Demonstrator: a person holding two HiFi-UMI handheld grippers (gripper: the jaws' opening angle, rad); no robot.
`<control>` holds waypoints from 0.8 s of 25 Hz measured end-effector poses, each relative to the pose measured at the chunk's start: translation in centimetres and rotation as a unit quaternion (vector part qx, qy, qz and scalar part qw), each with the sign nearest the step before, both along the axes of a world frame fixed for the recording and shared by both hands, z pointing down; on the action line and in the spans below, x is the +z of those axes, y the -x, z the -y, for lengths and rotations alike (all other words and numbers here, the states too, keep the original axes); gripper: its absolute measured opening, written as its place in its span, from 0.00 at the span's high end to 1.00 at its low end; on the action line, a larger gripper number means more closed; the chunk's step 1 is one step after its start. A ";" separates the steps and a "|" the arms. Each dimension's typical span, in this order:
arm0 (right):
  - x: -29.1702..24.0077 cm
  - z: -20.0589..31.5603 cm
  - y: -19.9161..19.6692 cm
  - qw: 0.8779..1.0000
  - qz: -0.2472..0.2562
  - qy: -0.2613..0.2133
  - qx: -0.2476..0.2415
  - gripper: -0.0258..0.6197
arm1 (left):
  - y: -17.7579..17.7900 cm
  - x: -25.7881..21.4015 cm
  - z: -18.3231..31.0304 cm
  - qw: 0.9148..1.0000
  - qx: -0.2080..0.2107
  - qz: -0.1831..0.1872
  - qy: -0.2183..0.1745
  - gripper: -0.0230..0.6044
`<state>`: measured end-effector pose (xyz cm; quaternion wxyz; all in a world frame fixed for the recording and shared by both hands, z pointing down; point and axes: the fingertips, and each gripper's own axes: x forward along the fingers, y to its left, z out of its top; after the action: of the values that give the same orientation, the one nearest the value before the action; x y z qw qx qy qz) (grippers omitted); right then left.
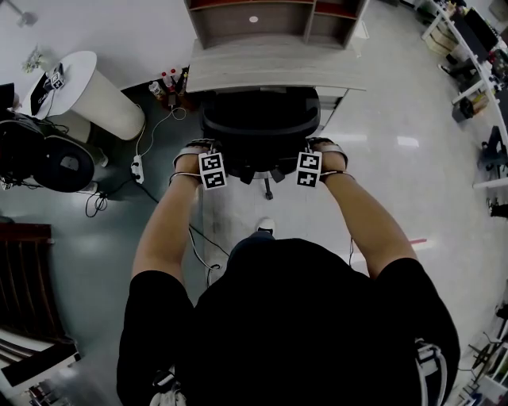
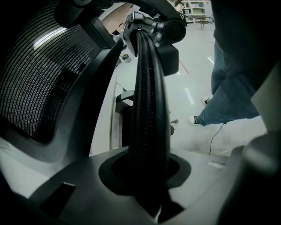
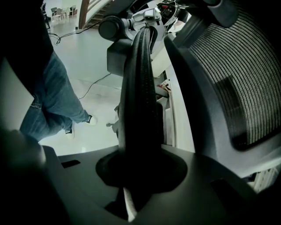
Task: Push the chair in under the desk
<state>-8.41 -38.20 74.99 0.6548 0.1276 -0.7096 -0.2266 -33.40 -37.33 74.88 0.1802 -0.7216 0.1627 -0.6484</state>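
Observation:
The black office chair (image 1: 260, 127) stands with its seat partly under the pale desk (image 1: 270, 70), its mesh backrest (image 2: 39, 83) (image 3: 237, 74) towards me. My left gripper (image 1: 194, 155) is shut on the chair's left armrest (image 2: 149, 96), a black ribbed bar that fills the gap between the jaws (image 2: 147, 176). My right gripper (image 1: 325, 151) is shut the same way on the right armrest (image 3: 138, 88), which runs out from between its jaws (image 3: 140, 176). Both arms reach straight ahead.
A shelf unit (image 1: 274, 20) sits on the desk. To the left are a white round table (image 1: 95, 95), bottles (image 1: 167, 83), a power strip (image 1: 136, 168) with cables, and black gear (image 1: 55, 158). My shoe (image 1: 267, 226) is behind the chair base.

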 end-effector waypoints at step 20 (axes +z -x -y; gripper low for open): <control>0.1 1.1 0.2 1.000 -0.001 -0.004 0.004 0.83 | 0.2 0.0 1.3 1.000 0.008 -0.005 -0.009 0.79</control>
<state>-8.63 -39.31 75.05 0.6556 0.1334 -0.7077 -0.2270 -33.55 -38.65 74.85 0.1910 -0.7245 0.1635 -0.6418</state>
